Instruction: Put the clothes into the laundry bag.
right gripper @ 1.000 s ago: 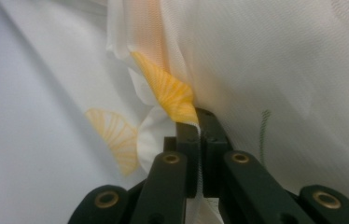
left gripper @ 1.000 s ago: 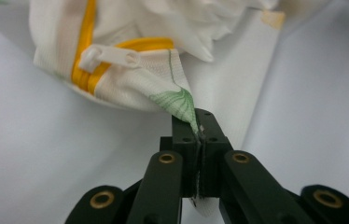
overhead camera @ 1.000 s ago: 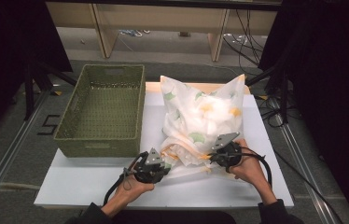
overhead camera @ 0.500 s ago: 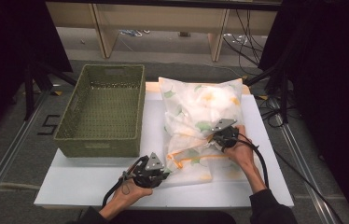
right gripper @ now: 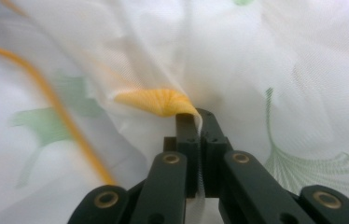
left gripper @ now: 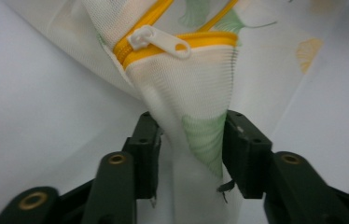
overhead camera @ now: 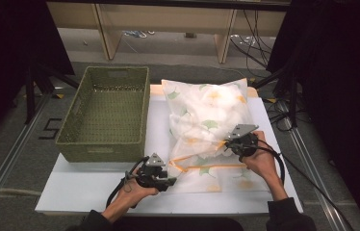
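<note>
Two grippers, one mesh bag and one basket are on the scene, all on or over a single white board [overhead camera: 96, 190] laid on the table. The basket [overhead camera: 105, 113], green and woven, stands on the board's far left part, and I see nothing inside it. The bag [overhead camera: 207, 122], white mesh printed with green and orange leaves, lies on the board just right of the basket; it holds a bulky white filling that swells its far half, while the near half lies flatter. One orange zipper [left gripper: 163, 39] runs along the bag's near end, and its one white pull [left gripper: 159, 38] sits at the corner, seen close in the left gripper view. The left gripper [overhead camera: 172, 180] lies low at the bag's near left corner, pointing right, held by the left hand [overhead camera: 137, 190] whose forearm comes in from the bottom edge. Its jaws have just been opening: they stand apart with the bag's corner cloth between them, touching the pads loosely rather than pinched. The right gripper [overhead camera: 226, 143] is over the bag's middle right, pointing left toward the filling, with the right hand [overhead camera: 262, 161] behind it and the wrist raised off the board. Its jaws are clenched on a fold of the bag's mesh, which the right gripper view shows puckered at the tips [right gripper: 199, 116].
</note>
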A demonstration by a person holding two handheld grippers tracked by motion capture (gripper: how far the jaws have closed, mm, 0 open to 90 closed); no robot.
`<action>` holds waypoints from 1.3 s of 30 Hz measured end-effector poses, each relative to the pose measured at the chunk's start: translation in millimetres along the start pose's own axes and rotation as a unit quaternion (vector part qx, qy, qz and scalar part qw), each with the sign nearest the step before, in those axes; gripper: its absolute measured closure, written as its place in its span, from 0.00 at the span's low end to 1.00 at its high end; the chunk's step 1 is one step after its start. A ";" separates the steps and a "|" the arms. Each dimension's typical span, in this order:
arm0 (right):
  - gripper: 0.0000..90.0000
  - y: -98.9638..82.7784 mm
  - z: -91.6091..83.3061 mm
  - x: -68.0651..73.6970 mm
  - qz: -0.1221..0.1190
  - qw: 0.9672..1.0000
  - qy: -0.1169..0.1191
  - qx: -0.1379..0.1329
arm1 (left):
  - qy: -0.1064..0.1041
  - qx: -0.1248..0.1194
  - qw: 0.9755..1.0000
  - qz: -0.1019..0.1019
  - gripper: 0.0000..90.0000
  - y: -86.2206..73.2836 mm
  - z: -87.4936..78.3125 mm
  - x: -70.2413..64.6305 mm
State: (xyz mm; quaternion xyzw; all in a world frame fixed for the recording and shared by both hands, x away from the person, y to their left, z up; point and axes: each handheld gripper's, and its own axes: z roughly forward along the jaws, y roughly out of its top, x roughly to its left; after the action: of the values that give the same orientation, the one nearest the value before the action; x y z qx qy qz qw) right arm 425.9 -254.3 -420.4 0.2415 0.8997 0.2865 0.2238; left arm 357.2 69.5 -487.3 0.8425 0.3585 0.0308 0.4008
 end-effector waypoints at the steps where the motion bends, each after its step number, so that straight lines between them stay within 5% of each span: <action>1: 1.00 0.2 -6.2 4.3 0.004 1.000 0.002 0.002 | -0.006 0.004 1.000 -0.010 0.62 -1.0 2.8 2.3; 4: 1.00 -0.5 -20.0 15.4 -0.019 1.000 0.014 -0.001 | -0.026 -0.016 0.999 -0.034 0.61 0.6 6.2 4.2; 6: 1.00 -4.4 -21.4 21.1 -0.020 0.999 0.028 0.009 | -0.012 -0.015 0.999 -0.028 0.62 0.6 7.0 4.3; 12: 1.00 -26.1 8.2 31.9 -0.040 0.992 0.091 0.075 | -0.015 -0.030 0.998 -0.047 0.61 2.2 6.7 7.2; 14: 1.00 -31.2 15.1 34.0 -0.022 0.992 0.090 0.091 | -0.017 -0.033 0.998 -0.055 0.56 3.1 4.5 9.6; 18: 1.00 -34.6 18.3 28.7 -0.034 0.991 0.098 0.083 | -0.029 -0.031 0.996 -0.075 0.54 3.2 2.7 13.6; 19: 0.96 -33.1 15.4 30.3 -0.017 0.993 0.092 0.078 | -0.036 -0.032 0.996 -0.078 0.56 3.8 3.4 13.8; 25: 0.81 -21.5 10.1 37.7 -0.027 0.995 0.073 0.060 | -0.045 -0.049 0.994 -0.086 0.57 5.9 -3.3 15.8; 31: 0.99 -16.7 17.5 43.5 -0.050 0.994 0.068 0.077 | -0.062 -0.050 0.993 -0.092 0.52 7.6 -11.0 19.5; 35: 1.00 -20.8 19.5 42.7 -0.042 0.993 0.077 0.077 | -0.070 -0.052 0.992 -0.091 0.52 8.6 -18.0 21.3; 39: 1.00 -18.0 22.5 43.7 -0.036 0.993 0.083 0.073 | -0.090 -0.053 0.989 -0.106 0.53 9.0 -21.0 25.0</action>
State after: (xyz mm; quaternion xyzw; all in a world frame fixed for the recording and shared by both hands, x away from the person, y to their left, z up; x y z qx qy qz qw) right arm 398.3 -233.4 -459.7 0.1998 0.9418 0.2311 0.1402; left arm 373.8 95.1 -472.7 0.7765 0.4064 -0.0692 0.4765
